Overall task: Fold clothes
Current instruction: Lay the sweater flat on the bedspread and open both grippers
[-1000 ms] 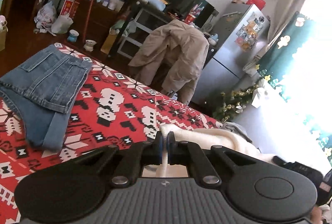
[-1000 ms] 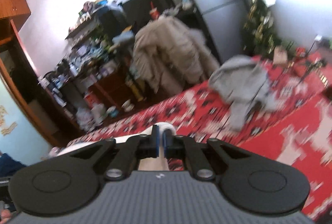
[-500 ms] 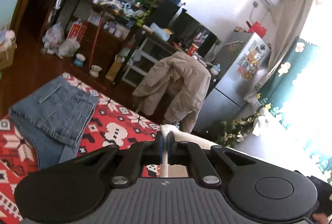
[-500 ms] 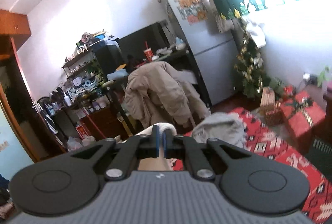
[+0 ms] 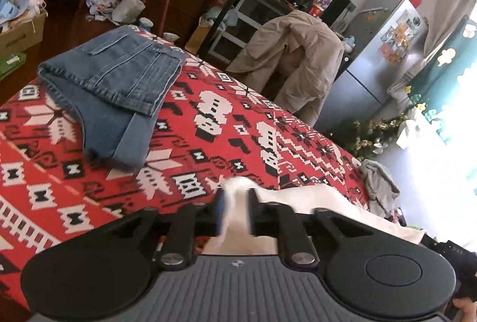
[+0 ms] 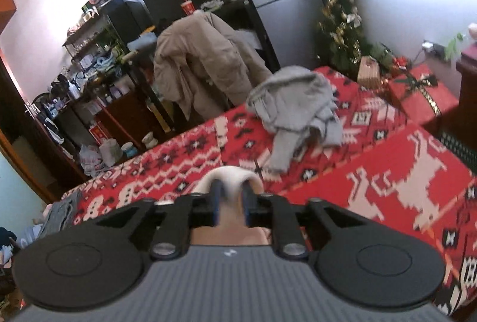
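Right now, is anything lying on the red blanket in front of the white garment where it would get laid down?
Nothing visible does. The red blanket ahead of the white garment is bare; the folded jeans sit off to the left and the crumpled grey hoodie farther back right.

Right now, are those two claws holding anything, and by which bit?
Both are letting go. The left gripper and right gripper each have an edge fold of the white garment between opening jaws; the pads no longer pinch it.

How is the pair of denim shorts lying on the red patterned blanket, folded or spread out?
Folded: the denim shorts lie doubled over, one layer atop another, on the red blanket.
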